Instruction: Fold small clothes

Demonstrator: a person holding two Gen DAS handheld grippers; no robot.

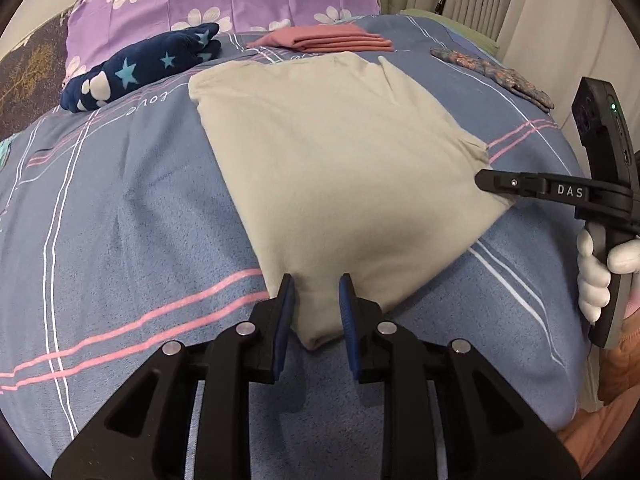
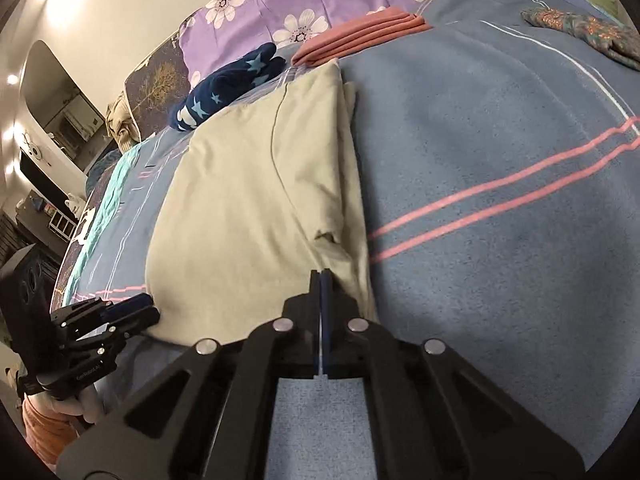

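My left gripper (image 1: 316, 292) jaws straddle the near corner of the folded beige garment (image 1: 340, 152) on the bed (image 1: 120, 208), grip unclear; right gripper (image 2: 323, 276) jaws clenched at its side edge, bare blanket beyond.

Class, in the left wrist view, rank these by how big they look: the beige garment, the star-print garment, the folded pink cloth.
1. Beige garment, also nearest the camera.
2. Star-print garment.
3. Pink cloth, farthest away, so its true size is unsure.
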